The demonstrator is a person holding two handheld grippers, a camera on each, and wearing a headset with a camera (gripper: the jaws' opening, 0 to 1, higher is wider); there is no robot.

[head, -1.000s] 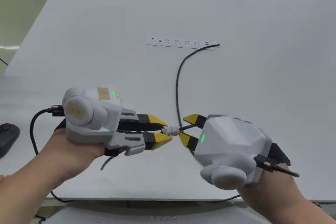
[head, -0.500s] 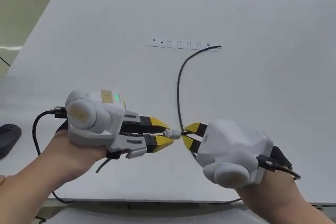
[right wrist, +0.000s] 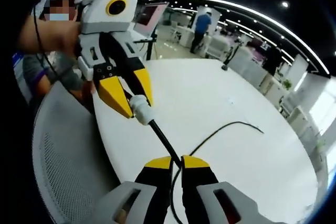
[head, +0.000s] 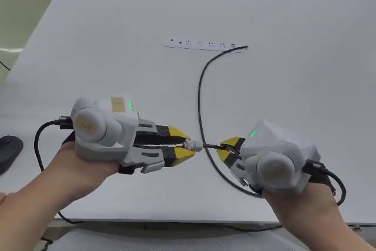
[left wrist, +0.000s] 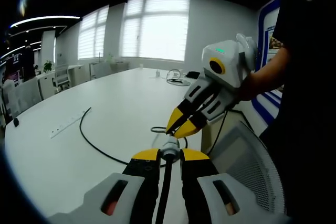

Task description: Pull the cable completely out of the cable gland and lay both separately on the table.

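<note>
Beyond left claw's [head: 188, 145] gland [left wrist: 169, 149], cable [right wrist: 159, 136] enters right claw [head: 227, 148].

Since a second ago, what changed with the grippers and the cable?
The right gripper, shut on the cable, pulled rightward away from the left gripper, baring a short stretch of cable between its jaws and the cable gland. Unchanged: left gripper still clamps the gland in about the same spot; power strip and the cable's far end stay put.

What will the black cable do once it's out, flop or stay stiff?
Probably flop: the black cable lies in a loose curve on the table. It looks thin, likely light. Between the right gripper and the cable gland it runs straight, probably just from pulling.
</note>
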